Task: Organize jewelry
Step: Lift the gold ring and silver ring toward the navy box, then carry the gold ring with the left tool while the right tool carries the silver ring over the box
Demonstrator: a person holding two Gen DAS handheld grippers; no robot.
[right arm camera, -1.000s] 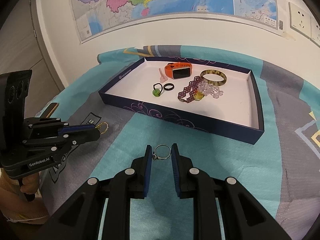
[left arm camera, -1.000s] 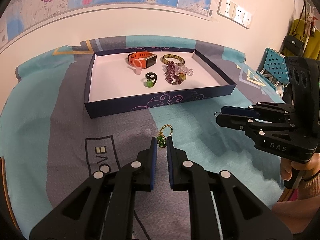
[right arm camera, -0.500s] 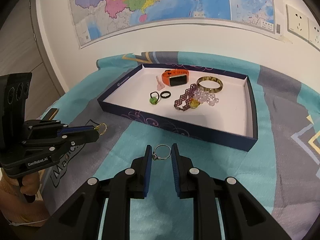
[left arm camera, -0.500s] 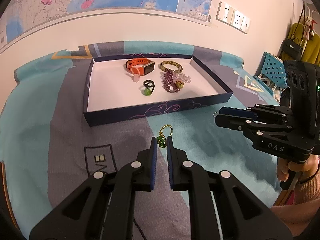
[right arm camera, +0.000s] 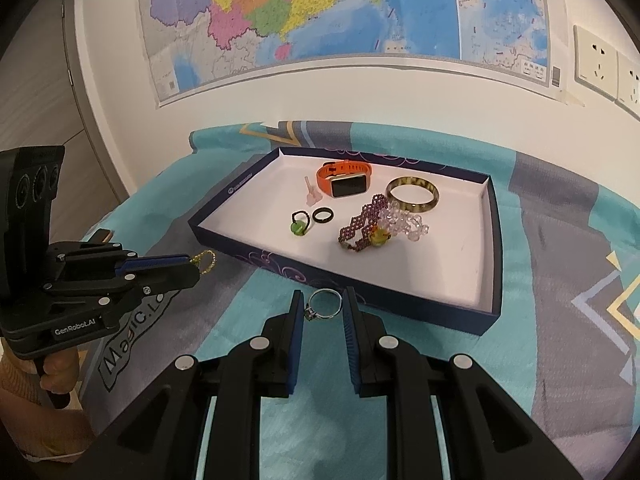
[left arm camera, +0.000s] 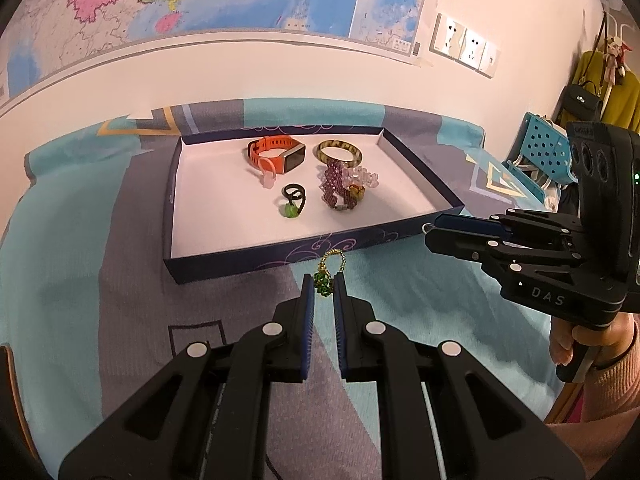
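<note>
A green-beaded gold chain charm (left arm camera: 326, 276) is clamped between the left gripper (left arm camera: 324, 286) jaws, and a silver ring (right arm camera: 324, 305) between the right gripper (right arm camera: 322, 308) jaws. The open tray (right arm camera: 494, 280) lies just ahead of both, nearer the right. Only the right view shows the ring clearly.

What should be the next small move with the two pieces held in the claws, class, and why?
Probably carry both forward over the shallow dark-blue tray and release. The left claw pinches a gold-chain charm with green beads; the right claw grips a thin silver ring. Both are short of the tray's near wall, and the other jewelry already lies inside.
</note>
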